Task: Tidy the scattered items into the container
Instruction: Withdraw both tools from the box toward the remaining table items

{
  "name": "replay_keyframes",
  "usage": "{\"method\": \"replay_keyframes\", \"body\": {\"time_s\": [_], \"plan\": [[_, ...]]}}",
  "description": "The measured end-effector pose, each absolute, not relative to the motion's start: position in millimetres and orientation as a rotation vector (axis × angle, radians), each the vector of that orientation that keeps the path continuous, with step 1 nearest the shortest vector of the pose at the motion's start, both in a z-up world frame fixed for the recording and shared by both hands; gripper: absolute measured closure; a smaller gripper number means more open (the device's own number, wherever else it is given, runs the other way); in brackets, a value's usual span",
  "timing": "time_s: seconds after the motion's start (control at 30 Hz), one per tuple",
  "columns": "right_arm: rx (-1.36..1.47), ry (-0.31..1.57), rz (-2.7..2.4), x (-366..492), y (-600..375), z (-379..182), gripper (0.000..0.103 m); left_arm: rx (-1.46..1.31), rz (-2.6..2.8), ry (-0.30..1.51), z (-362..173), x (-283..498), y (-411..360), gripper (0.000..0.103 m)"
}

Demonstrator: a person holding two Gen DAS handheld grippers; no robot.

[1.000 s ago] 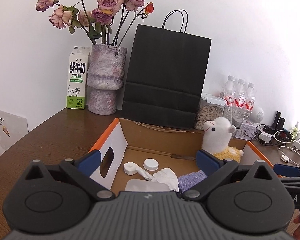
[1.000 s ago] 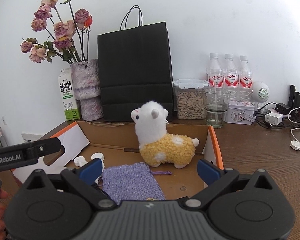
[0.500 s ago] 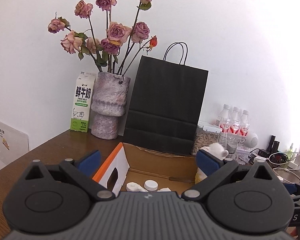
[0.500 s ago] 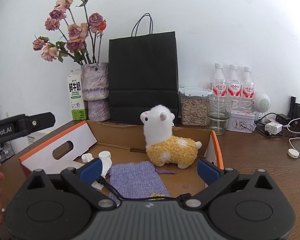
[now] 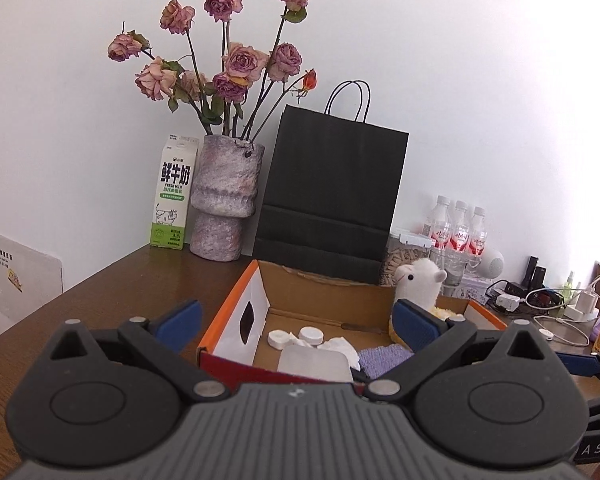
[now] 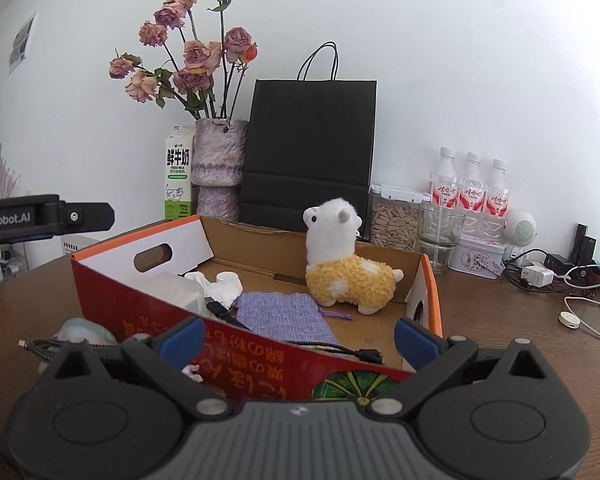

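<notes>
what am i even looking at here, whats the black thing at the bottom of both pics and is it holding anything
Each picture comes from a camera mounted on a hand-held gripper, looking forward along its two blue-tipped fingers. The black shape at the bottom is the gripper's own body. One view shows the left gripper, the other the right gripper. Both stand open and hold nothing.

Ahead on the brown table sits an open cardboard box. Inside are a plush alpaca, a purple pouch, a black cable, crumpled tissue and white caps. A braided cable lies outside the box, near its front left corner.
</notes>
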State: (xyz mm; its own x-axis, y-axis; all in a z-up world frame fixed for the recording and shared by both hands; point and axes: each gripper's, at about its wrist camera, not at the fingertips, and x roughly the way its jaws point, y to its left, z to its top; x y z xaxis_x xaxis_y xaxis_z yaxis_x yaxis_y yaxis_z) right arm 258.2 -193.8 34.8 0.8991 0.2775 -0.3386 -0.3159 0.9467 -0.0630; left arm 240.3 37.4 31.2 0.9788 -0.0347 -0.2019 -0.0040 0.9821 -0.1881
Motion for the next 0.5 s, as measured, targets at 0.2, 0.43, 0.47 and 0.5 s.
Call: {"method": "replay_keyframes", "body": {"time_s": [0.2, 0.43, 0.47, 0.5], "plan": [[-0.114, 0.336, 0.288, 236, -199, 26, 0.001, -0.191, -0.028, 0.23, 19, 223, 40, 0.0], [-0.053, 0.357, 0.244, 224, -213, 24, 0.0, -0.202, -0.019, 0.259, 9, 205, 42, 0.0], [-0.049, 0.361, 0.236, 224, -215, 24, 0.0, -0.21, -0.026, 0.264, 8, 205, 43, 0.0], [-0.05, 0.365, 0.231, 223, -215, 24, 0.0, -0.22, -0.033, 0.265, 8, 203, 44, 0.0]]}}
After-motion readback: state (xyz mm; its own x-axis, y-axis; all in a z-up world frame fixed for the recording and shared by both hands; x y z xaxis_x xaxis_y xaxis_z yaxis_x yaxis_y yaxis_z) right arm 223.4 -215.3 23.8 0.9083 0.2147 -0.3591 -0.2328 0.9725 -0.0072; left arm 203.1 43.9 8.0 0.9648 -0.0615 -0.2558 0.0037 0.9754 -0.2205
